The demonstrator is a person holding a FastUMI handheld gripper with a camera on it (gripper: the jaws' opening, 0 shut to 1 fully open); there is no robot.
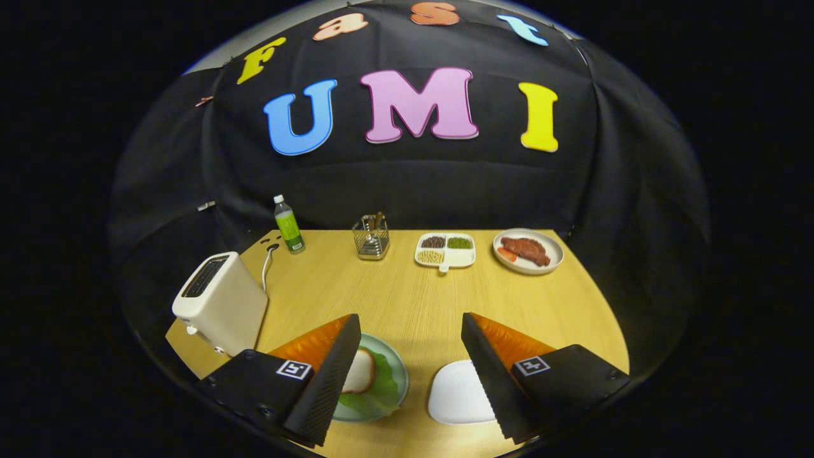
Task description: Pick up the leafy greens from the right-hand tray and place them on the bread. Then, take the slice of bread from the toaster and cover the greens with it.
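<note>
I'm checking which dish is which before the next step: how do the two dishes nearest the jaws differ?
The green plate, beside the toaster, is round and holds a bread slice on leafy greens. The white tray is squarer with rounded corners, and its visible part is bare. The gripper is open, one jaw overlapping each dish. Both sit on the wooden table.

The fisheye camera rides the hand-held gripper (410,375), above the table's (413,299) near edge. It faces forward across the table toward the booth wall.
</note>
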